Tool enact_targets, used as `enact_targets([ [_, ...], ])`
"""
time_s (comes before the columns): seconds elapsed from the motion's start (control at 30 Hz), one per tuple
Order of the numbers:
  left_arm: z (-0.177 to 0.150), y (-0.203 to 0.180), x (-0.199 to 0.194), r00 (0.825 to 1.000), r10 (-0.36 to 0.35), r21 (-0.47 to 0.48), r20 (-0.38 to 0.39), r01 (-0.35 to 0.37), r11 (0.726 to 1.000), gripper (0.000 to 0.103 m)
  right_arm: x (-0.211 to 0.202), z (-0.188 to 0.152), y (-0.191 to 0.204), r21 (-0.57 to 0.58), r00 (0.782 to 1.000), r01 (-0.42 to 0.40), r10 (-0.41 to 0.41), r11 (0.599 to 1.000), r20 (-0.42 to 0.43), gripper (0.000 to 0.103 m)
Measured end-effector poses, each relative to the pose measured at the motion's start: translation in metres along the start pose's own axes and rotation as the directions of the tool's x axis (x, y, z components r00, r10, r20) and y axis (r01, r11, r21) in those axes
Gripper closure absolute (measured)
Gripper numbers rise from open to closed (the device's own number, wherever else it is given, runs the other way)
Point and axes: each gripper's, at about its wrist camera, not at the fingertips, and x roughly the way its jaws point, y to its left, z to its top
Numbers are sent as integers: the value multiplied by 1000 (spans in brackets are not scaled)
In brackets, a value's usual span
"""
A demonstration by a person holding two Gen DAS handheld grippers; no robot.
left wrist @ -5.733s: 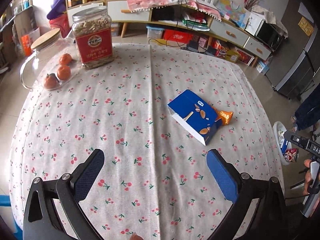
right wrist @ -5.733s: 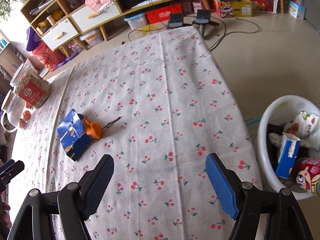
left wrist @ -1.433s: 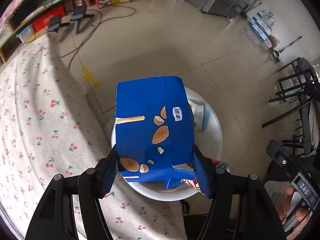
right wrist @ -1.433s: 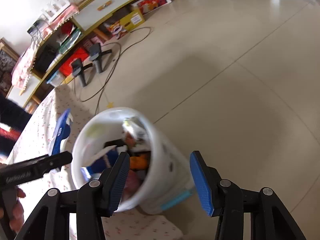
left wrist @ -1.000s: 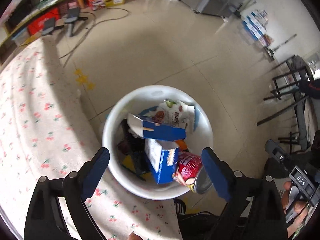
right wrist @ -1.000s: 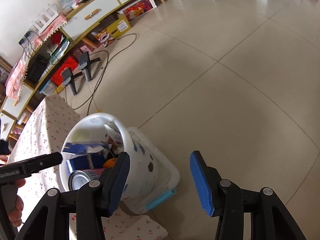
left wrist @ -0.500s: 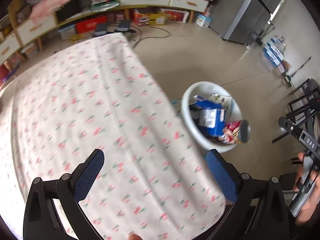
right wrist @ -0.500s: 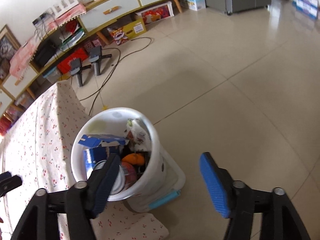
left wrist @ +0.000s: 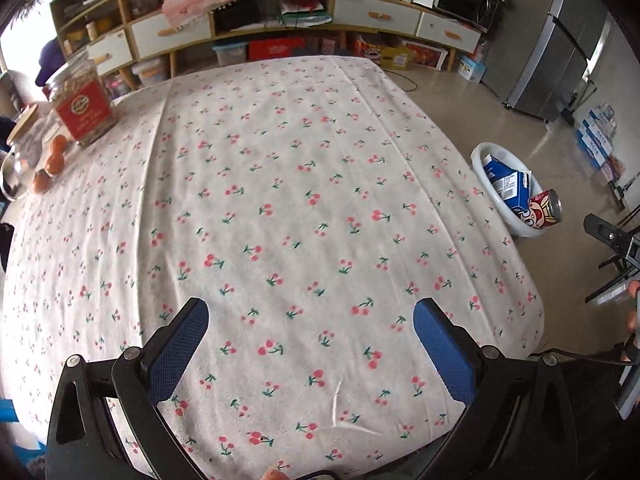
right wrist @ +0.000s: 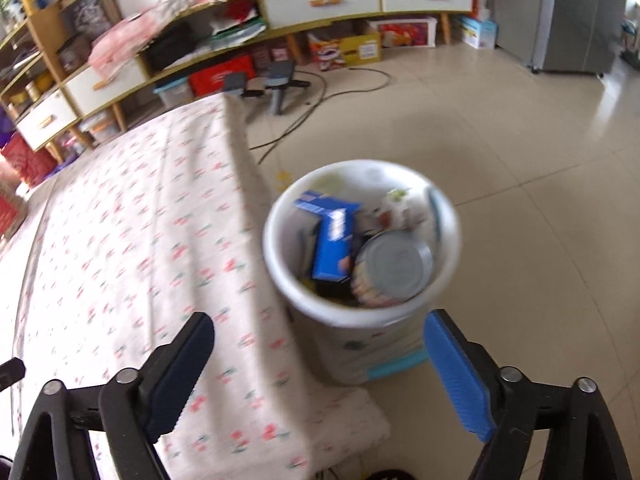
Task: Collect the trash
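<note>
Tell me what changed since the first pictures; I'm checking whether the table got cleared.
The blue box left the tablecloth: the left gripper carried it to the bin and dropped it in. The orange scrap beside it is gone from the table too. Both grippers are empty; the right gripper has just been opening. The jar and oranges stayed.

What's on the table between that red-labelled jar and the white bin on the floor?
Nothing: in the left wrist view only bare cherry-print tablecloth stretches from the red-labelled jar to the table edge beside the white trash bin.
</note>
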Motion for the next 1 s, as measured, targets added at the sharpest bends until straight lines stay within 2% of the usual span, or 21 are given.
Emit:
enact_targets([
  [0.17, -18, 23, -16, 999, 15, -67, 44, -12, 998, 0, 0, -26, 50, -71, 999, 39, -37, 997, 33, 13],
  [0.27, -28, 36, -28, 994, 63, -112, 90, -52, 992, 0, -3, -38, 74, -113, 998, 46, -40, 993, 56, 12],
  [0.33, -34, 46, -32, 991, 86, -144, 100, -71, 987, 0, -2, -44, 87, -128, 997, 46, -38, 991, 66, 11],
  [0.43, -40, 58, -34, 992, 81, -172, 95, -64, 983, 0, 1, -48, 100, -141, 997, 53, -43, 989, 70, 10],
  [0.73, -54, 85, -36, 993, 84, -239, 79, -63, 969, 0, 9, -57, 108, -126, 996, 79, -72, 989, 52, 10],
  [1.0, -58, 87, -38, 990, 106, -252, 91, -80, 964, 0, 3, -60, 105, -115, 995, 84, -77, 990, 68, 10],
])
